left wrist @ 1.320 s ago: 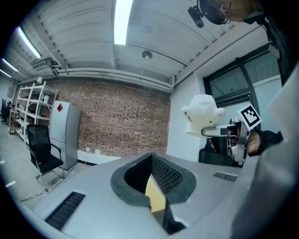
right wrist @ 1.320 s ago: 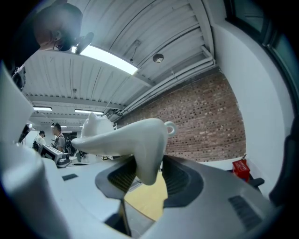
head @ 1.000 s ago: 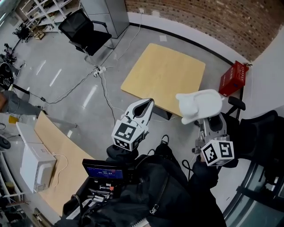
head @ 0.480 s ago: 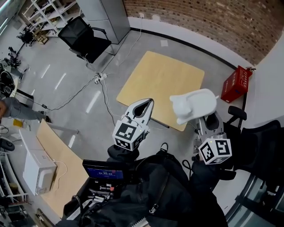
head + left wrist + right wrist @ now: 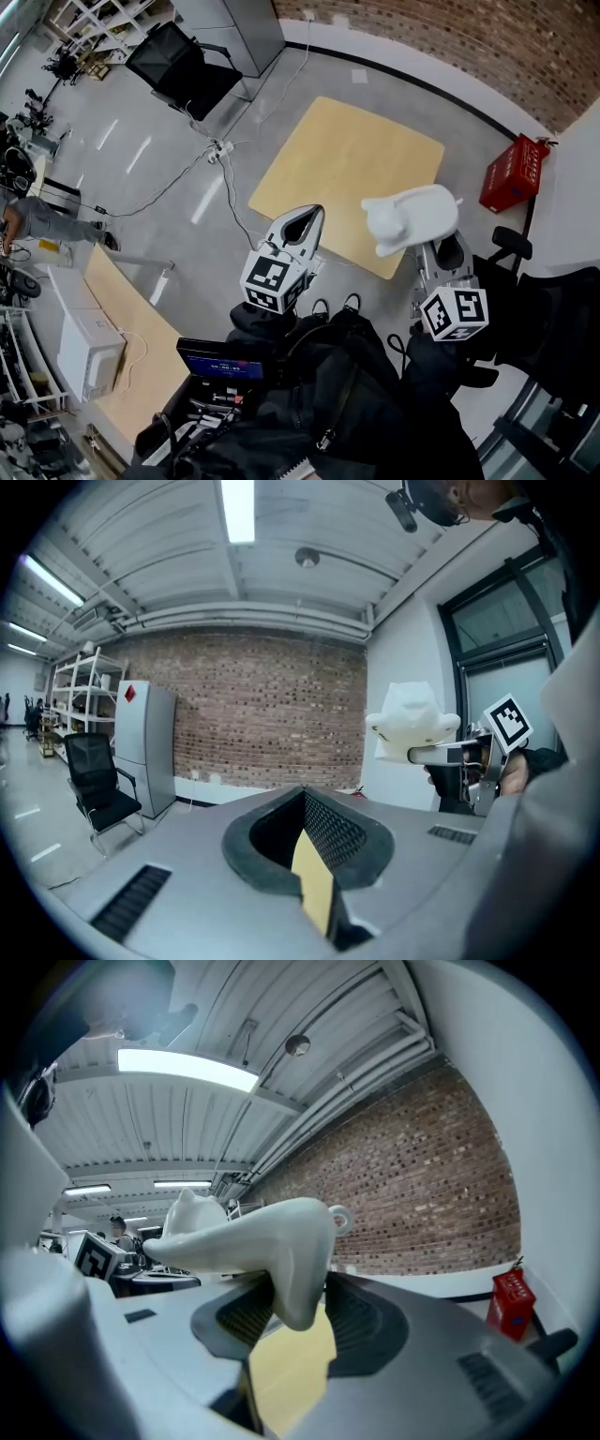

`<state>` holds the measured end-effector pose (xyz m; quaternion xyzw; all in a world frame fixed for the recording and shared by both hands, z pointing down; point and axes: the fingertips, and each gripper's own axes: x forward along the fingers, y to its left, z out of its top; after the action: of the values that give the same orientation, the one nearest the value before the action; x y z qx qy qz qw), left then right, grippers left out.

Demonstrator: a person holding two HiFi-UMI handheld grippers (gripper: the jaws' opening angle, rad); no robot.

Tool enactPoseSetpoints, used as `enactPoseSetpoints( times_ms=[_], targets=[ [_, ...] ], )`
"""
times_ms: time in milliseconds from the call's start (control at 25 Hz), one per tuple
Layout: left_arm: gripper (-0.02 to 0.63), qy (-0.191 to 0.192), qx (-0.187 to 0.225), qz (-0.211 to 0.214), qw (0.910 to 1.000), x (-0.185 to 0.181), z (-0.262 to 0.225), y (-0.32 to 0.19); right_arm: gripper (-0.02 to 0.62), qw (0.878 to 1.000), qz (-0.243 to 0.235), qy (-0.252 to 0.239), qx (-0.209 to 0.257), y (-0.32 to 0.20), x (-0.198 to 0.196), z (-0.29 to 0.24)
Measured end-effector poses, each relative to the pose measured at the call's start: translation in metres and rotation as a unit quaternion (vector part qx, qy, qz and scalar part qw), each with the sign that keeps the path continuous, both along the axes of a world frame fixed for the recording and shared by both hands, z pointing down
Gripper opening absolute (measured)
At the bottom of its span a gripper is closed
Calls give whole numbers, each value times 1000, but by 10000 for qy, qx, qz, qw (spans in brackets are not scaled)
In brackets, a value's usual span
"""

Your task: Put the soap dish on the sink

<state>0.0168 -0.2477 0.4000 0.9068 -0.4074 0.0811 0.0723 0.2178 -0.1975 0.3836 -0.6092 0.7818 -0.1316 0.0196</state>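
The soap dish (image 5: 412, 217) is a white ceramic animal shape with a small looped tail. My right gripper (image 5: 429, 242) is shut on its underside and holds it up in the air, near the wooden table's (image 5: 347, 178) near edge. From the right gripper view the dish (image 5: 253, 1232) sits wedged between the two dark pads of the gripper (image 5: 291, 1302). My left gripper (image 5: 307, 220) hangs to its left, shut with nothing in it. In the left gripper view the dish (image 5: 412, 722) shows at the right. No sink is in view.
A red crate (image 5: 514, 173) stands by the brick wall. A black office chair (image 5: 183, 66) and a grey cabinet (image 5: 234, 23) are at the back left, with cables and a power strip (image 5: 222, 148) on the floor. A side bench carries a white box (image 5: 89, 352).
Both grippers have moved forward together across the floor toward the wooden table. The dish stays clamped in the right one.
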Motion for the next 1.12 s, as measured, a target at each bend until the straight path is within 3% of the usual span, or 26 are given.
enactPoseSetpoints(
  times_ms=[560, 1120],
  targets=[
    [0, -4, -519, -212, 9984, -42, 67, -37, 176, 9989, 398, 107, -213, -34, -22, 62],
    [0, -518, -1493, -495, 9862, -70, 194, -43, 175, 9886, 657, 519, -1250, -52, -16, 205]
  ],
)
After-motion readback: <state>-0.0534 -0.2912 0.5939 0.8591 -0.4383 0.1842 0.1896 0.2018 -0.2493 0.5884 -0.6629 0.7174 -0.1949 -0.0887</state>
